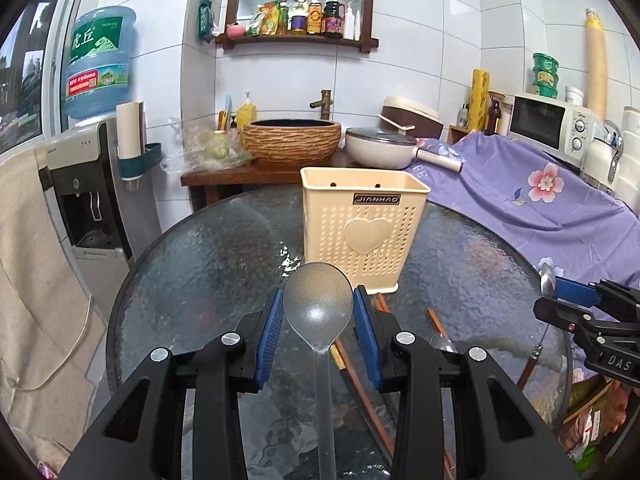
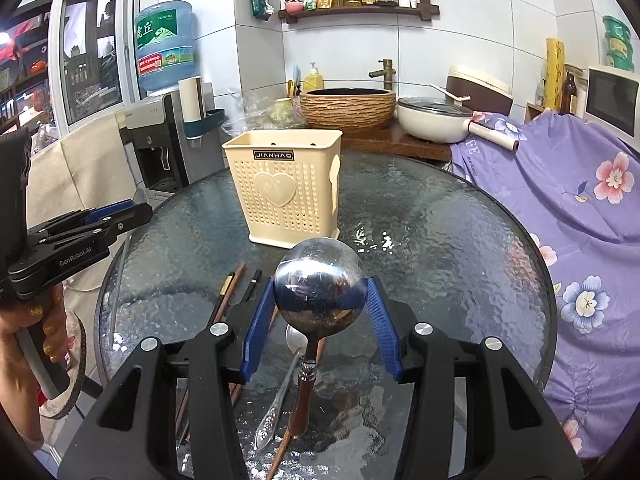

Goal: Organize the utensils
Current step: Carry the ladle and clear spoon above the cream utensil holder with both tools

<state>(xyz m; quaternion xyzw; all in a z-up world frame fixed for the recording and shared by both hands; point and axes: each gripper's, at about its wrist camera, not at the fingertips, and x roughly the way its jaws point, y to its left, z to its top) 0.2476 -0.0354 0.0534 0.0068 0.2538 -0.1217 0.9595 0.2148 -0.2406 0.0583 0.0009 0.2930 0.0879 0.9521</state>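
Two spoons gripped, none yet in the cream perforated plastic holder [image 1: 362,232]

Holder stands empty on round glass table [image 1: 200,264]. Left gripper [image 1: 318,316] clamps translucent plastic spoon [image 1: 318,300]; right gripper [image 2: 320,304] clamps steel wooden-handled spoon [image 2: 319,284]. Brown chopsticks [image 2: 228,296] and small metal spoon [image 2: 280,392] lie waiting.

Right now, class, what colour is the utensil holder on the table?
Cream utensil holder, perforated, with a heart; clearest in the right wrist view.

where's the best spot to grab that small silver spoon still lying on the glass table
Grip the small silver spoon at mid-handle, coming straight down from above with the fingers closing across its width. It lies flat on the glass table, and the handle is slim and straight; the rounded bowl would probably slip. The chopsticks lie close on one side, so keep the fingers narrow.
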